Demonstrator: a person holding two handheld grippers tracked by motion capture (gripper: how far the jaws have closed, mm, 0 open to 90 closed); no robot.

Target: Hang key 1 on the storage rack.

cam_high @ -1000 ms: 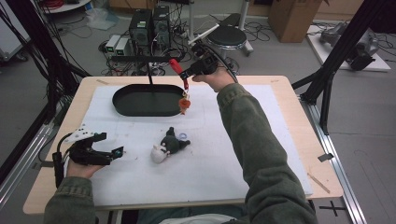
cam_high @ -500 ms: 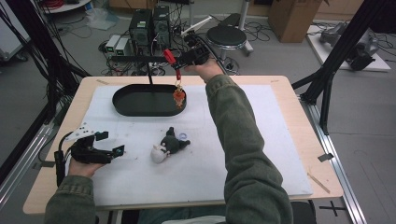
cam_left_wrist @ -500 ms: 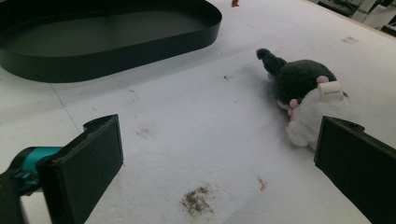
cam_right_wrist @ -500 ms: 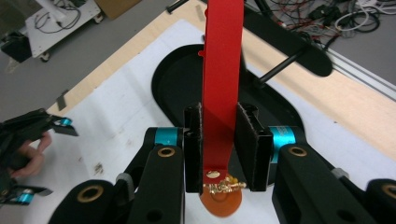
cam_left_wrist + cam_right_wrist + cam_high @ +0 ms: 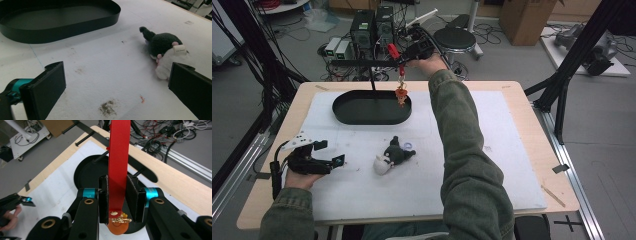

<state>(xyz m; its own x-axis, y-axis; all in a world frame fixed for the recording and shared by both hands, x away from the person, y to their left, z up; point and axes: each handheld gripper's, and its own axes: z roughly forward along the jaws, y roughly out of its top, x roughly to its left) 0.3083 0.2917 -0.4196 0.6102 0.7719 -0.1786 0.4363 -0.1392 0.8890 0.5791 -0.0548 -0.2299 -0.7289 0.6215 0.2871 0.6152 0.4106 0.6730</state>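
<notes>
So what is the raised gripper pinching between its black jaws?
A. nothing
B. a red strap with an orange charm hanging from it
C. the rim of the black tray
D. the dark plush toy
B: in the right gripper view the right gripper is clamped on the red strap, the orange charm dangling below.

Grey floor (image 5: 512, 60) with loose cables (image 5: 302, 35). Two computer towers (image 5: 373, 27), black stool (image 5: 454, 37), cardboard box (image 5: 524, 17) behind wooden bench (image 5: 532, 145). Black frame struts (image 5: 582, 45) both sides.
</notes>
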